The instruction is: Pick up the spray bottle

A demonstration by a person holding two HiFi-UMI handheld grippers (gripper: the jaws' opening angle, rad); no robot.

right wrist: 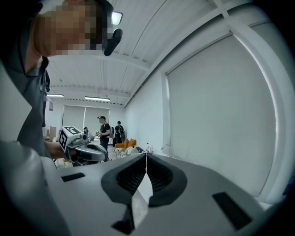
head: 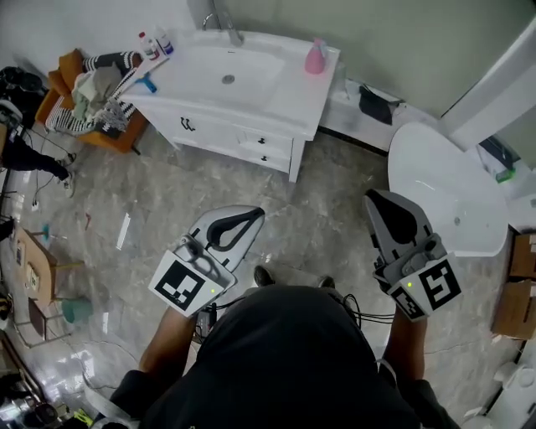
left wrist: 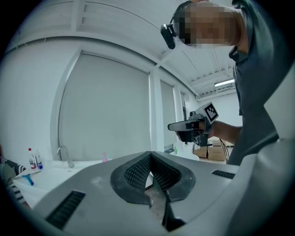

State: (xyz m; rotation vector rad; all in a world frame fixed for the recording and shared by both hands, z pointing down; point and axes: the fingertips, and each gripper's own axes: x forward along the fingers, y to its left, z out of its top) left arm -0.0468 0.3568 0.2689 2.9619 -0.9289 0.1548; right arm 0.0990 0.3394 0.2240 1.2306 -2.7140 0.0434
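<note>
1. The left gripper [head: 249, 216] is held low in front of the person, over the grey marbled floor [head: 335, 184]. Its jaws are pressed together at the tips, with nothing between them.
2. The right gripper [head: 375, 198] is held alongside, well apart from the left. Its jaws are likewise closed tip to tip and empty.
3. Both point towards a white vanity [head: 251, 138] that stands ahead against the wall. Neither is near it.
4. A pink bottle [head: 316, 57] stands upright at the back right corner of the vanity's top, to the right of the basin [head: 209, 71] and the tap [head: 222, 21]. It is probably the spray bottle, though its head is too small to make out.
5. Two small bottles [head: 155, 43] stand at the top's far left corner.
6. An orange chair [head: 67, 71] heaped with clothes sits just left of the vanity.
7. A white toilet [head: 444, 193], lid down, stands to the right, beyond the right gripper.
8. In the right gripper view, other people [right wrist: 103, 131] stand far back in the room.
</note>
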